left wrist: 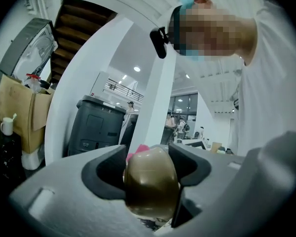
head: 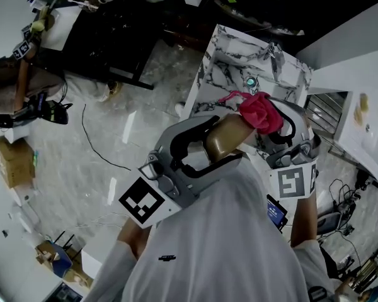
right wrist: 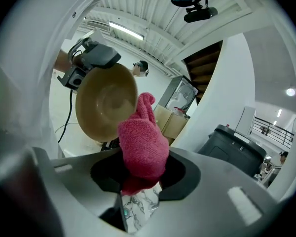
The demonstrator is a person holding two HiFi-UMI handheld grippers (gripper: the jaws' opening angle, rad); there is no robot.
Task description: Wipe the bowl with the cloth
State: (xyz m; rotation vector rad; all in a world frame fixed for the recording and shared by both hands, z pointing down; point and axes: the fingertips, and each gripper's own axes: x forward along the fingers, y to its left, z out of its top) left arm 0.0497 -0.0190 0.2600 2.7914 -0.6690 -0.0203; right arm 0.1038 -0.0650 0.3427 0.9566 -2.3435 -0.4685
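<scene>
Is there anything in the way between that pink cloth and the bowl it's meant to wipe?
Nothing visible does. The right hand-held gripper holds the pink cloth up right beside the tan bowl, which the left hand-held gripper grips. Only open air lies between them; whether cloth and bowl already touch, I cannot tell.

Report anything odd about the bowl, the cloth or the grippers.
Nothing stands out. The left gripper grips the glossy tan bowl in its jaws, tilted on edge. The right gripper grips the pink knitted cloth close to it. No spill or damage shows.
</scene>
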